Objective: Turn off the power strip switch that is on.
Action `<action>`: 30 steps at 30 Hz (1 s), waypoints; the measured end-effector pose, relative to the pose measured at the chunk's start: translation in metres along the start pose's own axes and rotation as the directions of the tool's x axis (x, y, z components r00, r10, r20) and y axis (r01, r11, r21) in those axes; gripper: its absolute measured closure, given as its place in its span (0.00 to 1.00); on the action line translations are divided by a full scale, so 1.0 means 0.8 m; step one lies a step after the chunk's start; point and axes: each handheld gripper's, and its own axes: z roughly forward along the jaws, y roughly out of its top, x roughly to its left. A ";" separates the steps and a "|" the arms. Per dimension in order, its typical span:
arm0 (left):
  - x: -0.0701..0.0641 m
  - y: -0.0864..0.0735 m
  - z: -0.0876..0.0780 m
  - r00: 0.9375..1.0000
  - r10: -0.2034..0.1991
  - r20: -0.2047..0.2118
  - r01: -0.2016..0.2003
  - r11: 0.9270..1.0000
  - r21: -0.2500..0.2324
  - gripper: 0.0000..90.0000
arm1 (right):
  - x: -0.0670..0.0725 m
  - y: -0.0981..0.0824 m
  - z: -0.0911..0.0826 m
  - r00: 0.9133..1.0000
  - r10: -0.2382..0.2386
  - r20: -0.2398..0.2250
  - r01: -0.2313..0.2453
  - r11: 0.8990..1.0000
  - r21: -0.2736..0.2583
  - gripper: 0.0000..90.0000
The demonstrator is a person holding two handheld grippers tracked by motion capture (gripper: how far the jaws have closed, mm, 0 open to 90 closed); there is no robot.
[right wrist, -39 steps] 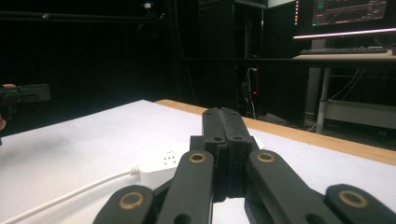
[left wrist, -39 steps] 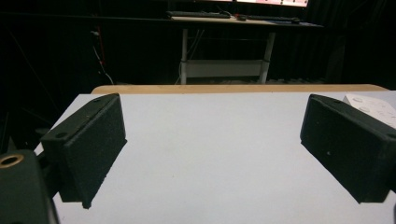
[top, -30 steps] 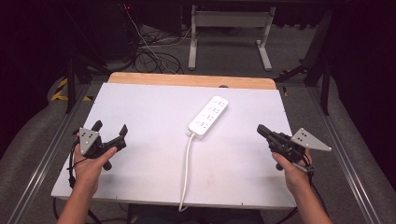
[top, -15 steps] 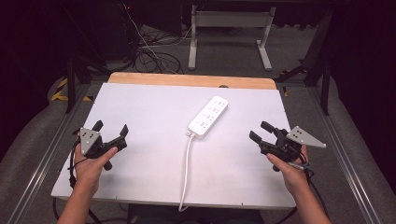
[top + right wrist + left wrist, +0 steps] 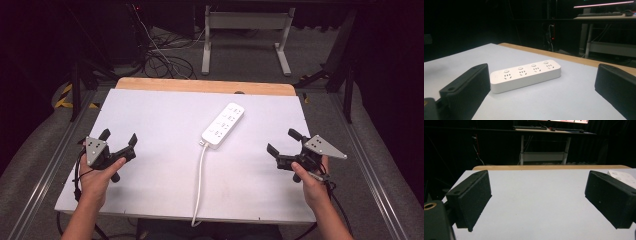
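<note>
left hand-held gripper (image 5: 119, 144): black, grey triangular plate, black cable | right hand-held gripper (image 5: 281, 142): same | forearms bare

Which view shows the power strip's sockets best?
The right gripper view: the power strip sits close, its four sockets and buttons clear. The high view shows the whole strip with its cord, sockets small. The left gripper view catches only a corner.

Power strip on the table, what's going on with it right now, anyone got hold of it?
Nobody has it yet. A person holds a claw in each hand at the near side of the white table. The white power strip lies flat mid-table, its cord trailing toward the near edge. The left claw is open over bare table. The right claw is open too, pointing toward the strip but well apart from it.
</note>
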 end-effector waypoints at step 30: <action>0.000 0.000 0.000 1.000 -0.004 0.003 0.004 1.000 0.003 0.08 | 0.002 -0.003 0.000 1.000 0.007 -0.018 -0.007 1.000 0.007 0.01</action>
